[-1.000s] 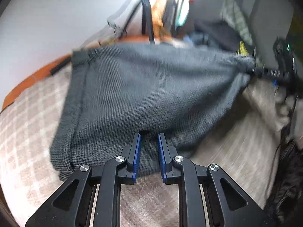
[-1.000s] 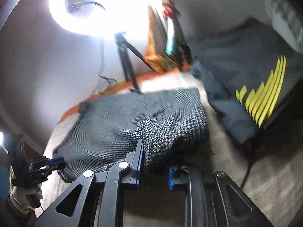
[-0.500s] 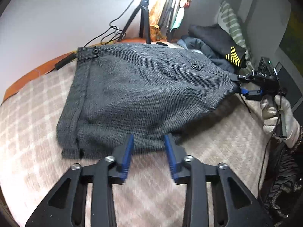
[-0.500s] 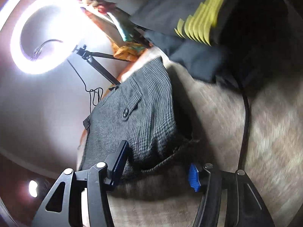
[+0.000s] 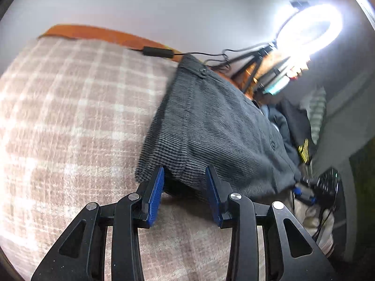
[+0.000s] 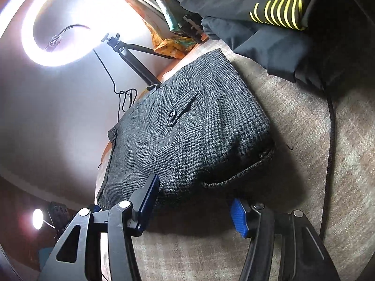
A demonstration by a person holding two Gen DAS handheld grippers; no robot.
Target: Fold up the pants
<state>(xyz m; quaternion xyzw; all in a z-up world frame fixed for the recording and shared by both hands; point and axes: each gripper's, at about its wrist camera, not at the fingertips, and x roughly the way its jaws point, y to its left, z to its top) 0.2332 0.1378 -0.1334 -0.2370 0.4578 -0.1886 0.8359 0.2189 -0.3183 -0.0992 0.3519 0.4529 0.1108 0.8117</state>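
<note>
Left wrist view: the left gripper (image 5: 185, 182), jaws apart after just opening, frames the near edge of the folded grey pants (image 5: 211, 126) on a checked blanket (image 5: 70, 117). Right wrist view: the right gripper (image 6: 194, 201), jaws wide after just opening, sits at the pants' hem, unclamped; a yellow-striped dark garment (image 6: 276, 11) lies beyond, with no readable writing.

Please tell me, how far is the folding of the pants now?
Done: the grey pants lie as a compact folded bundle on the checked blanket. In hand: nothing is gripped; the left gripper and right gripper have just been opening, with the bundle's edge loose between their fingers. Left: probably only drawing back, or one more fold; I cannot tell.
</note>
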